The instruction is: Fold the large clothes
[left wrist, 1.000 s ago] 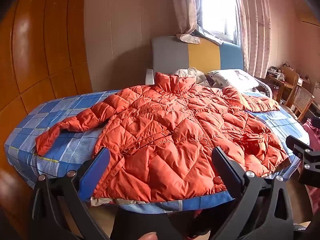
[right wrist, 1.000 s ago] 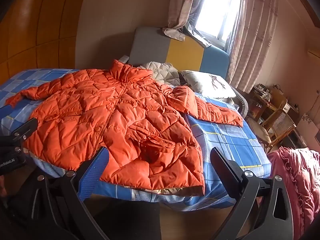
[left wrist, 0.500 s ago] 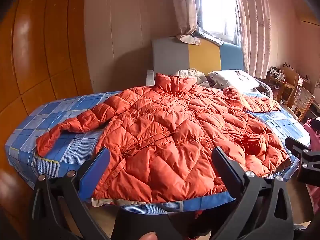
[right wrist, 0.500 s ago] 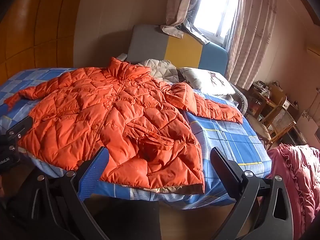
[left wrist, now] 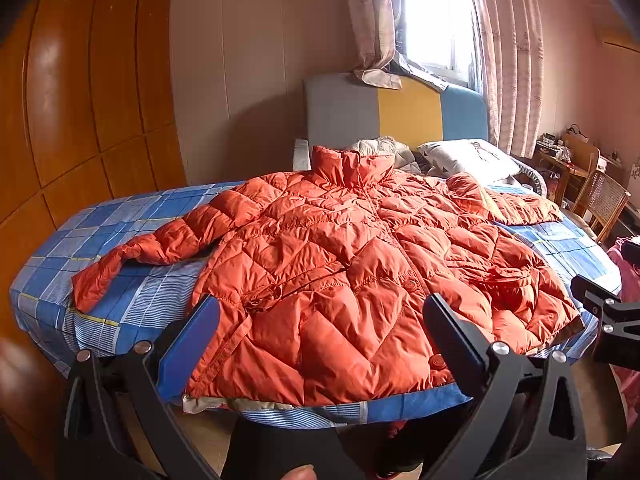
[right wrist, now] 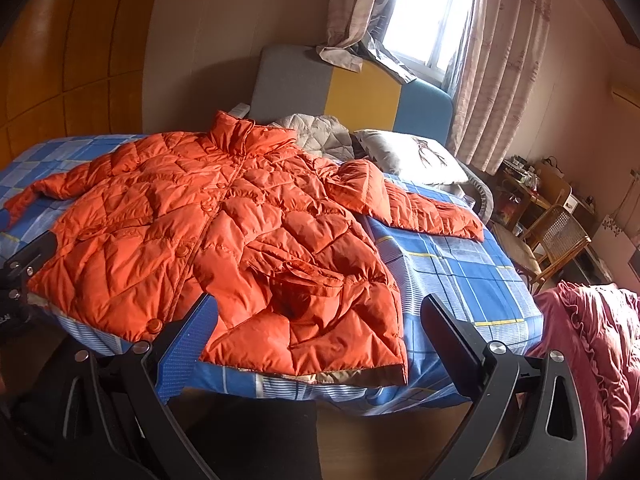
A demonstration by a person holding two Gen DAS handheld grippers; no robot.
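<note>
An orange quilted puffer jacket (left wrist: pixel 340 272) (right wrist: pixel 224 232) lies front-up and spread flat on a bed with a blue checked sheet (left wrist: pixel 132 308) (right wrist: pixel 460 276), collar toward the headboard, hem at the near edge. One sleeve stretches out to the left (left wrist: pixel 160 244), the other bends out to the right (right wrist: pixel 424 208). My left gripper (left wrist: pixel 320 332) hovers open just short of the hem, nothing between its fingers. My right gripper (right wrist: pixel 318 332) is open too, near the jacket's right hem corner. Each gripper shows at the edge of the other's view.
A grey, yellow and blue headboard (left wrist: pixel 400 112) stands at the far end, with a white pillow (left wrist: pixel 468 156) and a grey quilt (right wrist: pixel 320 132). Wooden panels line the left wall (left wrist: pixel 60 120). A wicker chair (right wrist: pixel 556 240) and pink ruffled fabric (right wrist: pixel 592 340) sit right of the bed.
Both views have shifted slightly, and the jacket appears a little lower and closer in the right wrist view. The jacket itself has not moved. Both grippers stay open.
</note>
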